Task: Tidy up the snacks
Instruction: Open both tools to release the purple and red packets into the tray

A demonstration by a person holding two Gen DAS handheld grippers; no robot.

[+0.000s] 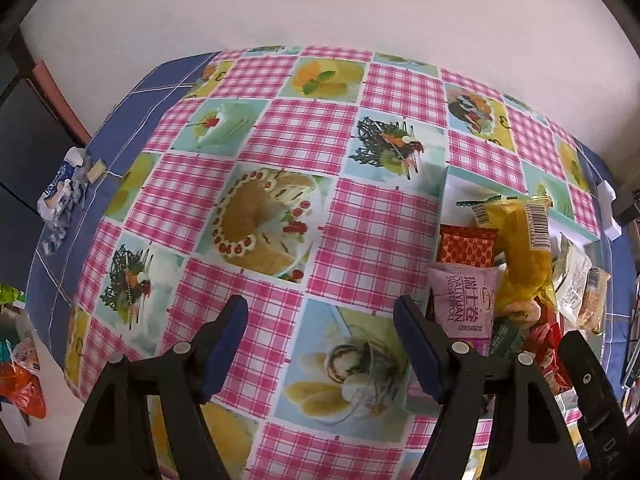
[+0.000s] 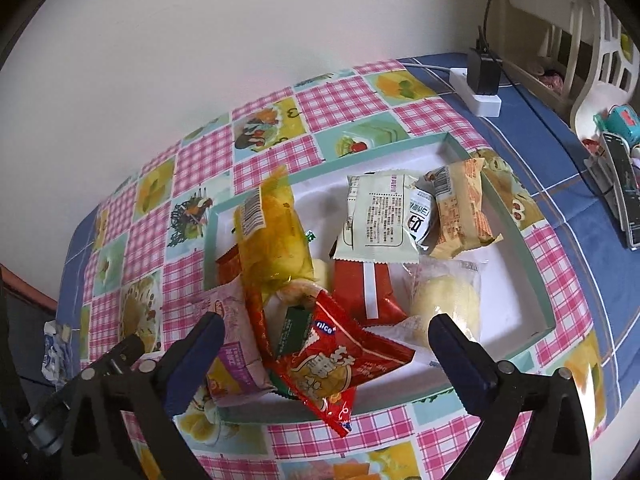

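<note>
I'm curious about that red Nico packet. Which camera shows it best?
The right wrist view: the red Nico packet lies whole and central, between the open right tongs. The left wrist view catches only red wrappers at its edge, behind the tongs' arms.

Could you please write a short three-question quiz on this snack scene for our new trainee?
1. True or false: both the left gripper and the right gripper are open and hold nothing.
2. Which packet lies nearest the right gripper's fingers? A) red nico packet B) orange packet C) pale green packet
3. Fill in: the snacks lie in a white tray with a ____ rim.

Key: 1 true; 2 A; 3 teal-green.
</note>
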